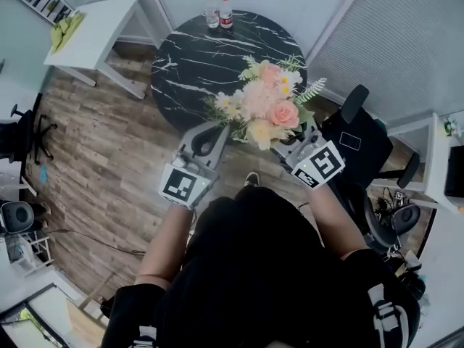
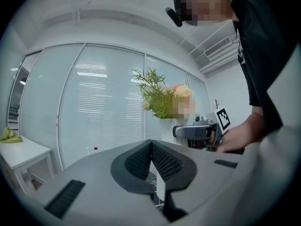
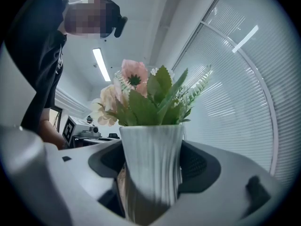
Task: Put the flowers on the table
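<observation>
A bunch of pink, cream and green flowers [image 1: 267, 107] stands in a white ribbed vase [image 3: 151, 166]. My right gripper [image 1: 293, 145] is shut on that vase, its jaws pressed on both sides of it, and holds it in the air over the near edge of the round black marble table [image 1: 196, 60]. The flowers [image 3: 143, 95] rise straight above the vase. My left gripper [image 1: 210, 140] hangs beside it on the left, shut with nothing between its pads [image 2: 151, 160]. From the left gripper view the flowers [image 2: 162, 100] and the right gripper [image 2: 197, 132] show to the right.
Two bottles [image 1: 219, 11] stand at the table's far edge. A white side table [image 1: 98, 35] with a yellow-green cloth [image 1: 65, 29] is at the back left. A black office chair [image 1: 362, 147] stands close on the right. Wooden floor lies to the left.
</observation>
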Available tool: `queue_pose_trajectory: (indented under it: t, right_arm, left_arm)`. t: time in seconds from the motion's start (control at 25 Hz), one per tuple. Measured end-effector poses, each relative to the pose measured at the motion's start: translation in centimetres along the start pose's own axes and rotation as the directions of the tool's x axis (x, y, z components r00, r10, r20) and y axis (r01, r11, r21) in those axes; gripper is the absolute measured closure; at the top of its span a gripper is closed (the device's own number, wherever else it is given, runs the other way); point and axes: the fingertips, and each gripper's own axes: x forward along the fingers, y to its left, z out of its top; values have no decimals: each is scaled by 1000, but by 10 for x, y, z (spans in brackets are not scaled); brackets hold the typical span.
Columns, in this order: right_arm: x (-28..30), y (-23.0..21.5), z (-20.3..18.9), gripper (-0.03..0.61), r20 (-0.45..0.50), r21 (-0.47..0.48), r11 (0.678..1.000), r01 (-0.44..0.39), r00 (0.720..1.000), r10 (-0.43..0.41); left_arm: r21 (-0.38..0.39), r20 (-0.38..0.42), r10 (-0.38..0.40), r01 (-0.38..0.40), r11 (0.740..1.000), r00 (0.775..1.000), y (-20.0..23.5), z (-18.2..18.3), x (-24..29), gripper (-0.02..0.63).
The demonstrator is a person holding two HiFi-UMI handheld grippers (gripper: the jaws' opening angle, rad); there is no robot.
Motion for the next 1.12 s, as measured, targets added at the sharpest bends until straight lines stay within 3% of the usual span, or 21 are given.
queue_pose_trajectory:
  t: [0.4,0.72,1.12]
  right_arm:
    - [20,-52,-1,229,31,15,1000,-8,999,8]
    - [58,-90,-12,229,50,-47,999,-1,999,3]
    - [118,-138,-60,229,34,-36,997,69,997,-68]
  left_arm:
    - [-2,-14,29,-29,1000,999,21,-9,37,601]
    - [-26,-4,12,-12,1000,1000,54,-24,64,601]
    - [-33,-26,-30,29,999,999,116,-69,106,601]
